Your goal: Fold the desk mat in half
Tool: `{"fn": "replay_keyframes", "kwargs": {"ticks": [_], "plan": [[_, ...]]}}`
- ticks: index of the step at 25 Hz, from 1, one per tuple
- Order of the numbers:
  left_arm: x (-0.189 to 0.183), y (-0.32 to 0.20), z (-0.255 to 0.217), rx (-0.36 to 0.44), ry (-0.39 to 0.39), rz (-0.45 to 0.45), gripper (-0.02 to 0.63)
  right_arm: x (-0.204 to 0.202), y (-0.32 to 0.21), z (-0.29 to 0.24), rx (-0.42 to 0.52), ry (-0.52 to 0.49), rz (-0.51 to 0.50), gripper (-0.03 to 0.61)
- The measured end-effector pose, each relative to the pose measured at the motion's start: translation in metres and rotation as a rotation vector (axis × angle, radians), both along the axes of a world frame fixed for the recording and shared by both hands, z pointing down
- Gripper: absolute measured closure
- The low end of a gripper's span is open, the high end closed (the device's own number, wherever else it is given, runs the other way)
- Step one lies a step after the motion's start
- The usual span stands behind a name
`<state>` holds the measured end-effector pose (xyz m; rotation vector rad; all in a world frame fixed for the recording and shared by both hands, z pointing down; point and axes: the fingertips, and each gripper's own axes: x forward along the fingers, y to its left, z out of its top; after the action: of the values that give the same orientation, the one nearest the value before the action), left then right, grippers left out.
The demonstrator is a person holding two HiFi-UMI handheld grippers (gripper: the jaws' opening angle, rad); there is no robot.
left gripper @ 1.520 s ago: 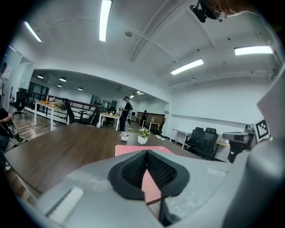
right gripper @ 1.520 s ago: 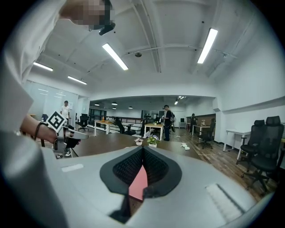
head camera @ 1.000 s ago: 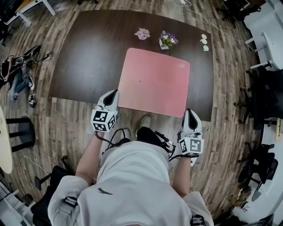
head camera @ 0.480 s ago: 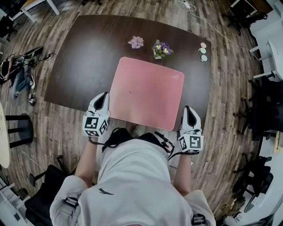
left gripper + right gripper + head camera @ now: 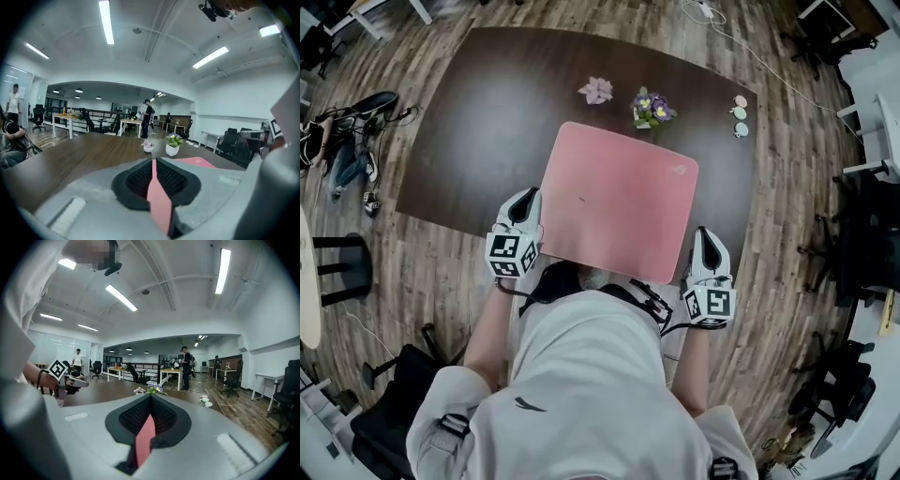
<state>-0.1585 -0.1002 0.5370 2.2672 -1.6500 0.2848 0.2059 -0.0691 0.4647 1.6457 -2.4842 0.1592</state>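
Though nowhere near folded yet, already got the pink desk mat point(image 5: 619, 202) grabbed by both near corners. Sits mid-frame in the head view on the dark wooden table point(image 5: 478, 112), far edge lying flat. Near edge looks pulled past the table's lower rim and lifted toward the bottom of the frame.

Left gripper point(image 5: 526, 195) at the mat's lower-left corner, pinched tight on it. Shows up nicely in the left gripper view: thin pink strip squeezed between the ribbed black pads point(image 5: 138, 180), no gap. Same deal for the right gripper point(image 5: 706, 236) at the lower-right corner, clamped on a pink sliver running down the middle of the right gripper view.

Makes sense to hold it like this, imo. Grabbing one corner per claw keeps the near edge straight and taut, so can swing it up and over toward the top of the frame without the mat sagging or skewing. Pinching right at the corners also leaves the whole sheet free to hinge at the middle.

Worth watching: potted flowers point(image 5: 650, 105) just beyond the far edge, plus a pink paper flower point(image 5: 596, 90) near it at upper centre. Probably close enough to catch if overshooting the far edge.
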Motion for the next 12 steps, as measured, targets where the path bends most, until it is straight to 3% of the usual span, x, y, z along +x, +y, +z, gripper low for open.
{"fn": "replay_keyframes", "kwargs": {"ticks": [5, 9, 12], "plan": [[-0.005, -0.012, 0.05, -0.168, 0.005, 0.019, 0.469, -0.008, -0.001, 0.007, -0.013, -0.025, 0.037, 0.574], [-0.005, -0.017, 0.105, -0.315, -0.103, 0.098, 0.392, -0.024, -0.002, 0.014, -0.025, -0.015, 0.028, 0.574], [-0.009, -0.019, 0.141, -0.412, -0.176, 0.113, 0.388, -0.03, -0.002, 0.017, -0.03, -0.003, 0.025, 0.574]]}}
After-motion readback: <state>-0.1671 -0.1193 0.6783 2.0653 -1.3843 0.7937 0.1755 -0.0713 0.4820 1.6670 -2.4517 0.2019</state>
